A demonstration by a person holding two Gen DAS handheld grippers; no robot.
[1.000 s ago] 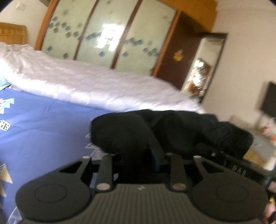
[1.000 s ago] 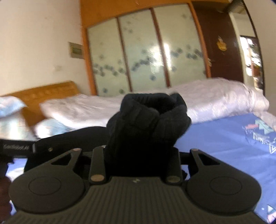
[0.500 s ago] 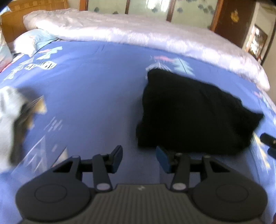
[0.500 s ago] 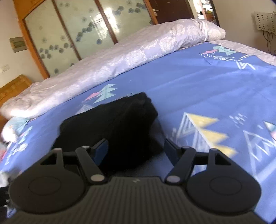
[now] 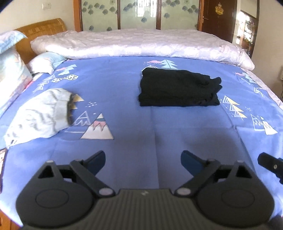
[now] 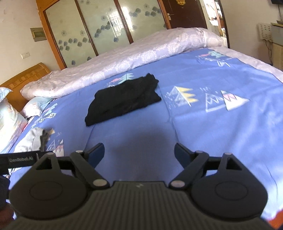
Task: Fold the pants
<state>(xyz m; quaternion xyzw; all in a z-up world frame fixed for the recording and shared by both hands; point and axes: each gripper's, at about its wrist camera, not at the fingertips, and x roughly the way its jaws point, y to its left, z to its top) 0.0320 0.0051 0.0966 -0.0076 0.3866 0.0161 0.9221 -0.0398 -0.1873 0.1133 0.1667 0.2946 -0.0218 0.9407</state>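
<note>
The black pants (image 5: 178, 88) lie folded into a flat rectangle on the blue patterned bedsheet (image 5: 123, 106), toward the far middle of the bed. They also show in the right wrist view (image 6: 123, 99). My left gripper (image 5: 143, 159) is open and empty, well back from the pants above the near part of the sheet. My right gripper (image 6: 138, 152) is open and empty too, likewise well short of the pants. A tip of the right gripper shows at the right edge of the left wrist view (image 5: 270, 162).
A crumpled grey and white garment (image 5: 39, 115) lies on the sheet at the left. A white quilt (image 5: 141, 44) runs along the far side. Pillows (image 5: 10, 70) and a wooden headboard (image 5: 40, 30) are at the left. A wardrobe with glass doors (image 5: 141, 14) stands behind.
Both grippers held the bunched black pants one second ago. They let go, opened wide and drew back; the pants now lie folded on the sheet.
</note>
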